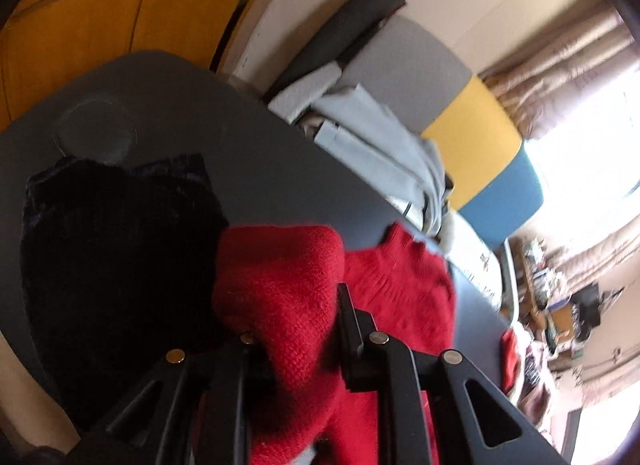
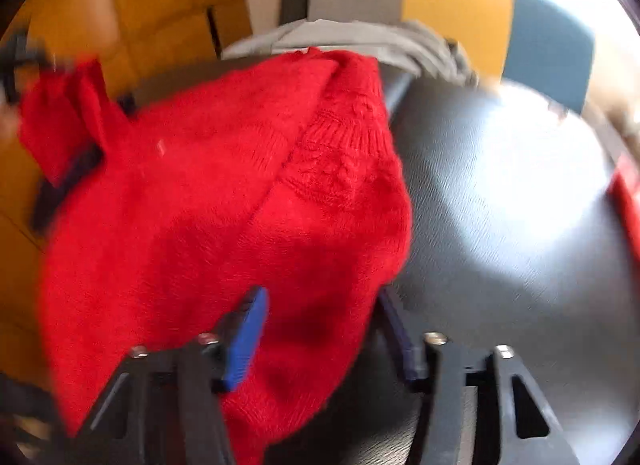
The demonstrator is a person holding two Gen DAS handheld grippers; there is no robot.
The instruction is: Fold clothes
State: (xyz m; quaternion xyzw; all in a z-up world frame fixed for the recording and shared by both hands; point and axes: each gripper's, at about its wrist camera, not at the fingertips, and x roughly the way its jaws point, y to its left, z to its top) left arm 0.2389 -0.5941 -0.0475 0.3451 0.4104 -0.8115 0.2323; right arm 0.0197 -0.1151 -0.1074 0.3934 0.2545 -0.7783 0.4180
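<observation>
Red knit is filling both wrist views: the red sweater (image 2: 224, 193) is lying bunched on the dark counter (image 2: 500, 225), beside a black garment (image 1: 116, 249) at the counter's rounded end. The left tool (image 1: 296, 329) is pinching a thick fold of the sweater between narrow jaws. The right tool (image 2: 320, 321) is standing partly open with red cloth sitting between its fingers; its blue pad (image 2: 248, 341) is lying against the knit, but the other finger appears clear of it, so this side is probably not gripping yet.

Judging by this, the step in hand is getting both corners secured before spreading the sweater flat. Doing it well likely means the right tool closing on a single edge, not a bundle, near the ribbed band (image 2: 344, 133), then both hands drawing apart evenly. The knit looks soft and stretchy, so uneven pulling risks skewing it. Pale clothes (image 1: 372, 133) are waiting behind the counter.
</observation>
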